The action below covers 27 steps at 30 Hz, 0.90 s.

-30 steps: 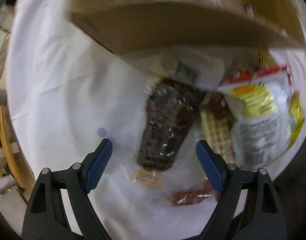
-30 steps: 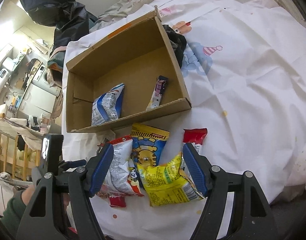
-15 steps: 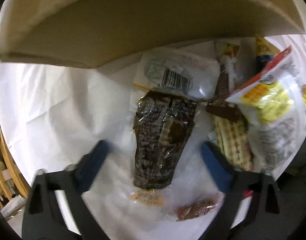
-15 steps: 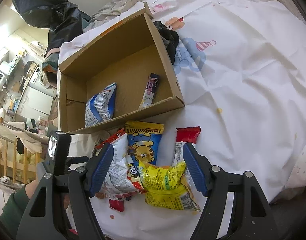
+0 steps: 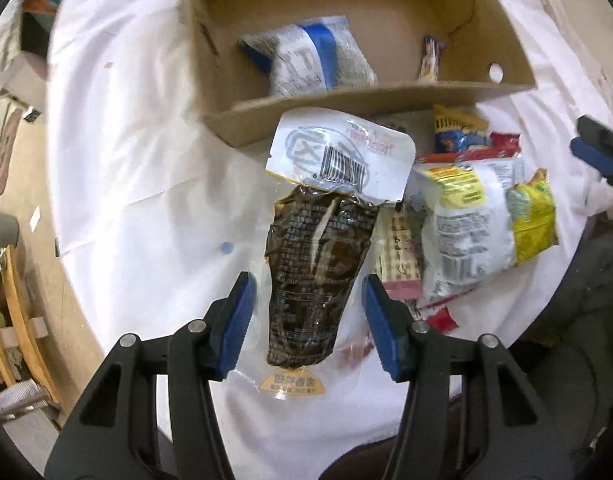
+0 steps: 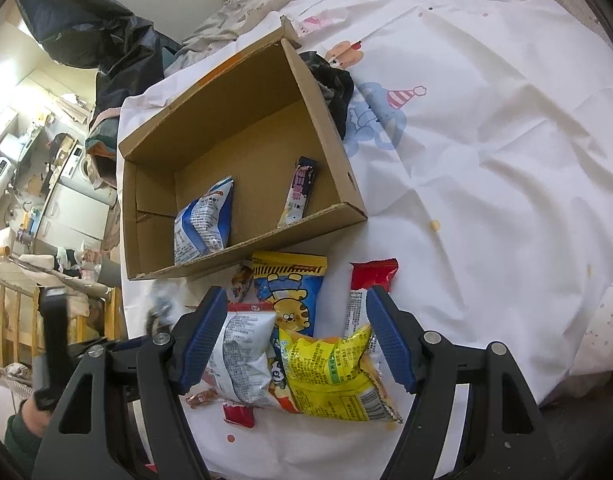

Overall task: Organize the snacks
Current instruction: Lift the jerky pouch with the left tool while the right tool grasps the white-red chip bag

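My left gripper [image 5: 306, 316] holds a clear vacuum pouch of dark brown food [image 5: 318, 256] by its side edges, lifted in front of the cardboard box [image 5: 370, 96]. The jaws are closed in on the pouch. The box [image 6: 330, 128] holds a blue-and-white bag [image 6: 204, 220] and a slim purple bar [image 6: 298, 192]. My right gripper [image 6: 296, 332] is open and empty above a pile of snacks: a yellow bag [image 6: 330, 372], a white bag [image 6: 242, 352], a blue tiger bag [image 6: 290, 300] and a red-topped pack [image 6: 370, 280].
The pile lies on a white printed bedsheet [image 6: 486, 160] near the bed's front edge. A dark cloth [image 6: 330, 84] lies behind the box. A wooden rail [image 5: 14, 304] and floor clutter are to the left. The right gripper's fingers [image 5: 594, 152] show at the left view's right edge.
My left gripper closed in on the brown pouch and lifted it up and back; the box interior came into view. My right gripper stayed open and drifted slightly over the pile.
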Each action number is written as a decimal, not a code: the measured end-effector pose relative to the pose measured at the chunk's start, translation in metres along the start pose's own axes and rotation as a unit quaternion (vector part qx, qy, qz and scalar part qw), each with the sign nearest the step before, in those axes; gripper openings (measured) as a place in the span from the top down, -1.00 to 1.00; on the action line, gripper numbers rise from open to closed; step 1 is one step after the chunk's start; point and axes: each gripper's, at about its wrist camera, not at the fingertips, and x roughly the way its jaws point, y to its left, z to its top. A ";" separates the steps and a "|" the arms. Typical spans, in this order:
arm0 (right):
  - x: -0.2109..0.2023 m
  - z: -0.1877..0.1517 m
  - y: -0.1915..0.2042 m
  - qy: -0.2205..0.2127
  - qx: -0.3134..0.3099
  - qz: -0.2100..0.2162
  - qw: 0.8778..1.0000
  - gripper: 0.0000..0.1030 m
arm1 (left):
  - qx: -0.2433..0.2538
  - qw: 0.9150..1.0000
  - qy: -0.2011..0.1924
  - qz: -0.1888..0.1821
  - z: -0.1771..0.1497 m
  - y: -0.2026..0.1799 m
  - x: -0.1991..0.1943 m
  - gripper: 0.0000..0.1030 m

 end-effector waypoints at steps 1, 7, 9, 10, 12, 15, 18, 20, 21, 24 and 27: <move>0.000 0.000 0.000 0.000 0.000 0.000 1.000 -0.44 | -0.004 1.000 -0.007 -0.001 -0.003 0.001 0.002 0.01; 0.000 0.000 0.001 0.000 0.001 0.001 1.000 -0.44 | -0.031 0.997 -0.076 0.013 -0.034 0.011 -0.058 0.02; 0.001 0.001 0.001 -0.001 -0.001 0.000 1.000 -0.44 | -0.044 0.994 -0.100 0.013 -0.038 0.016 -0.071 0.02; 0.001 0.001 0.002 -0.001 -0.002 -0.001 1.000 -0.44 | -0.054 0.992 -0.116 0.013 -0.041 0.019 -0.078 0.02; 0.004 0.000 0.002 0.003 -0.003 -0.002 1.000 -0.44 | -0.070 0.988 -0.135 0.022 -0.036 0.020 -0.081 0.02; 0.008 -0.001 0.004 0.015 -0.003 0.006 1.000 -0.44 | -0.095 0.982 -0.160 0.017 -0.034 0.020 -0.081 0.02; 0.016 -0.006 0.015 0.040 -0.021 0.033 0.998 -0.44 | -0.122 0.977 -0.174 0.005 -0.036 0.025 -0.071 0.02; 0.028 -0.012 0.029 0.072 -0.048 0.051 0.995 -0.44 | -0.135 0.976 -0.172 0.000 -0.039 0.026 -0.064 0.02; 0.035 -0.015 0.036 0.089 -0.062 0.051 0.993 -0.44 | -0.142 0.975 -0.169 -0.005 -0.040 0.027 -0.061 0.02; 0.059 -0.026 0.057 0.129 -0.107 0.030 0.985 -0.44 | -0.148 0.972 -0.181 -0.011 -0.042 0.024 -0.064 0.02; 0.080 -0.032 0.072 0.147 -0.143 -0.007 0.979 -0.44 | -0.138 0.971 -0.194 -0.008 -0.045 0.020 -0.070 0.02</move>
